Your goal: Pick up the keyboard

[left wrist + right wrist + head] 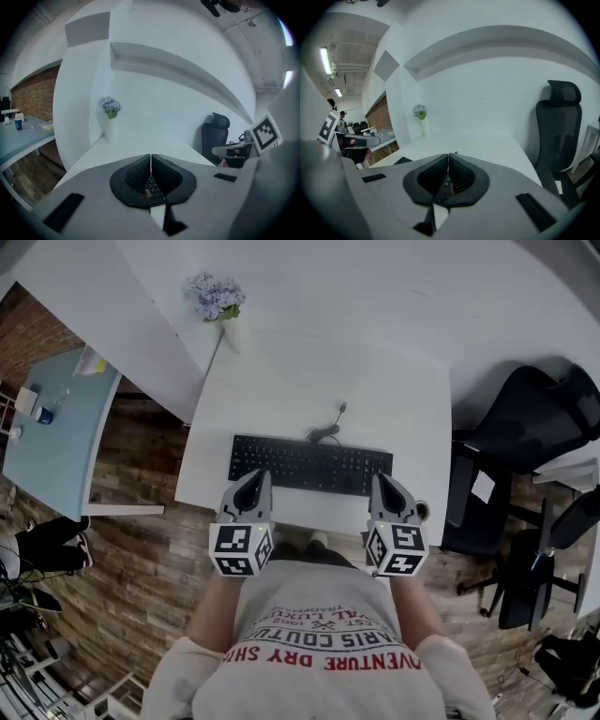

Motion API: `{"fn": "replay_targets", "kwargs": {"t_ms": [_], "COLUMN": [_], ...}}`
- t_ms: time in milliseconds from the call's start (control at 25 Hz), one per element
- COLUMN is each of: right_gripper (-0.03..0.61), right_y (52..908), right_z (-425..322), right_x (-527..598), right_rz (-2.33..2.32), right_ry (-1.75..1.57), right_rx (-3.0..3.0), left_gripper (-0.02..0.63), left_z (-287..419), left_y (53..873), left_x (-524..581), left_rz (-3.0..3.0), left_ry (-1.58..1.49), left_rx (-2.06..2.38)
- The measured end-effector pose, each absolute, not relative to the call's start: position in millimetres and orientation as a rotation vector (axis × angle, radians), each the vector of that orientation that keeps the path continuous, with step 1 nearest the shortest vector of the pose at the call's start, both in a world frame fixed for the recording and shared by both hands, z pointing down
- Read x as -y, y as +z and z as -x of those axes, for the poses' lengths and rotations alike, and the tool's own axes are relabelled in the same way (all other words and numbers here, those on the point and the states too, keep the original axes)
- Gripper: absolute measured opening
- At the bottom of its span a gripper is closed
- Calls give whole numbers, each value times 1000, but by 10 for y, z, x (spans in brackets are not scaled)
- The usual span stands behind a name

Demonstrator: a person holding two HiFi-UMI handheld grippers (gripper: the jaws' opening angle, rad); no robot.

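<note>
Head view: keyboard (309, 465) lies mid white desk (281, 381); left gripper (253, 478) at its 7 o'clock, right gripper (383, 482) at 5. Left gripper view: jaws clenched, empty, keyboard beneath. Right gripper view: jaws clenched, empty, keyboard beneath.

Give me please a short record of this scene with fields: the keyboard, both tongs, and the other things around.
keyboard: black, flat on the white desk, near its front edge; cable at the back
left tongs: shut, nothing held, tip at the keyboard's left end
right tongs: shut, nothing held, tip at the keyboard's right end
contact with keyboard: cannot tell
also on desk: vase of flowers, far left corner
beside desk: black office chair, on the right
</note>
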State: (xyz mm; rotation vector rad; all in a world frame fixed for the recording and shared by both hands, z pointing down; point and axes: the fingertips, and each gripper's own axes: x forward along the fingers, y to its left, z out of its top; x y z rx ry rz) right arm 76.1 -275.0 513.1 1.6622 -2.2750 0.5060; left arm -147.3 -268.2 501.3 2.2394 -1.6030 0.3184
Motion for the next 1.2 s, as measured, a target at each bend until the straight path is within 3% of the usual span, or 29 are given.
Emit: {"fn": "replay_targets", "kwargs": {"t_ms": [600, 640, 680, 720, 800, 1000, 1200], "right_gripper": [28, 44, 120, 156, 179, 250, 273], "right_y": [6247, 6304, 6356, 6407, 6501, 6694, 6842], "right_z": [-864, -898, -927, -959, -1049, -1270, -1344], "right_x": [2884, 2899, 2917, 2938, 2986, 3108, 3149], "right_rz": [-1506, -1509, -1506, -1503, -1510, -1523, -1494], "right_ry": [884, 901, 919, 934, 947, 985, 1071], "right_rx": [2045, 2033, 2028, 2021, 1994, 1910, 1857], "left_gripper": [29, 39, 100, 157, 209, 286, 298], "left_z": [1814, 1857, 1896, 1939, 2069, 2376, 2442], "left_y": [6199, 6273, 6342, 6404, 6509, 6796, 6926], "left_x": [3036, 3048, 3065, 3088, 3148, 3232, 3294], "left_rz": [-2061, -2032, -2005, -1981, -1937, -1819, -1775], "left_ry": [652, 648, 643, 641, 650, 667, 709], "left_rx": [1369, 1346, 1323, 1307, 1314, 1296, 1224]}}
